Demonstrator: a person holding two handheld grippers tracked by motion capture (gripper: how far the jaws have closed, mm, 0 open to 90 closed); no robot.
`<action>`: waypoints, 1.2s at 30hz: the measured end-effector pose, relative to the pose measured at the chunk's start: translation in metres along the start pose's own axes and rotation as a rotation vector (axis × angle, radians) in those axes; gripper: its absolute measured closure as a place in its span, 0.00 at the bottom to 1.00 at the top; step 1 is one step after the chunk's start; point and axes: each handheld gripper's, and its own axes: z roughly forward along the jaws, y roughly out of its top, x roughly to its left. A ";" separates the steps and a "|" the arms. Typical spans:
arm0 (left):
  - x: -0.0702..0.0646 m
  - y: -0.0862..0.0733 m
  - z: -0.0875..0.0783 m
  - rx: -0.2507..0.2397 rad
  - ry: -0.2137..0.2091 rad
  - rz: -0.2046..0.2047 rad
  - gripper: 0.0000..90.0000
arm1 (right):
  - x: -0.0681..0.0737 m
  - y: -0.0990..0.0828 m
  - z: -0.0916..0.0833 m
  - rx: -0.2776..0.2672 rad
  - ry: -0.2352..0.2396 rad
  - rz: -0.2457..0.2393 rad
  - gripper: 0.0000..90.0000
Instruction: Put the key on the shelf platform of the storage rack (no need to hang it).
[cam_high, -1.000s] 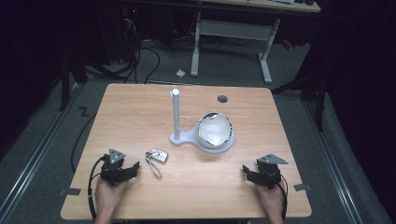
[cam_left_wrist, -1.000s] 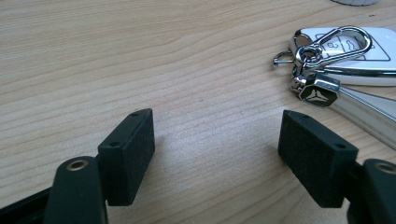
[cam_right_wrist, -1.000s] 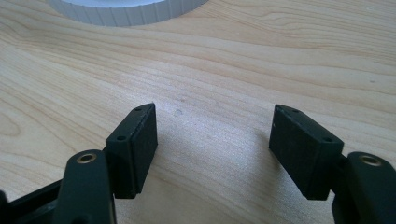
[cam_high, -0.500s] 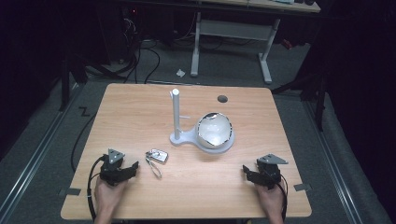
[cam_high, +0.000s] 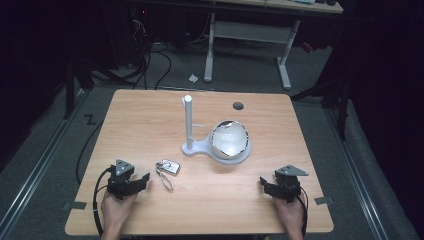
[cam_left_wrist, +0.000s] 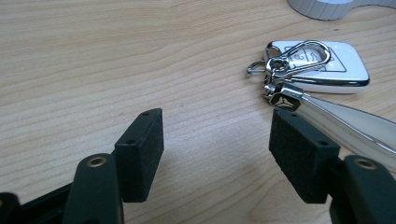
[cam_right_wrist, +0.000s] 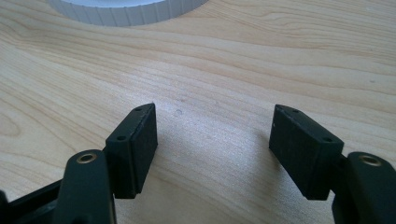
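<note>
Currently the left gripper (cam_high: 142, 181) rests low at the near left of the wooden table (cam_high: 150, 115), held in the person's left hand (cam_high: 116, 210). Its jaws stand wide apart with bare wood between the pads, and they have just been closing a little; nothing is gripped. Seen from the left gripper view, the white key fob (cam_left_wrist: 322, 65) lies flat on the table just ahead and to the right of the jaws, its silver clip (cam_left_wrist: 292, 58) at the near end and a pale strap (cam_left_wrist: 355, 123) running back past the outer side of the right pad, not between the pads. From the high view the key fob (cam_high: 168, 166) sits near the left gripper, between it and the white stand (cam_high: 189, 127), whose upright post rises from a flat base. A round bowl (cam_high: 229, 138) sits on the wide end of that base, right of the post. The right gripper (cam_high: 264, 186) rests at the near right of the table, well apart from the key fob, in the person's right hand (cam_high: 289, 215). Its jaws are also wide apart over bare wood, holding nothing, with the ribbed white edge of the stand base (cam_right_wrist: 126, 11) farther ahead.
</note>
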 end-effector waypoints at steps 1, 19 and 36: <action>-0.003 0.002 -0.001 0.002 -0.009 0.005 0.40 | 0.000 0.000 0.000 0.000 0.000 0.000 0.36; -0.025 0.022 0.002 0.003 -0.064 0.053 0.40 | 0.000 0.000 0.000 0.000 0.000 0.000 0.36; -0.041 0.034 0.020 0.060 -0.072 0.070 0.38 | 0.000 0.000 0.000 0.000 0.000 0.000 0.36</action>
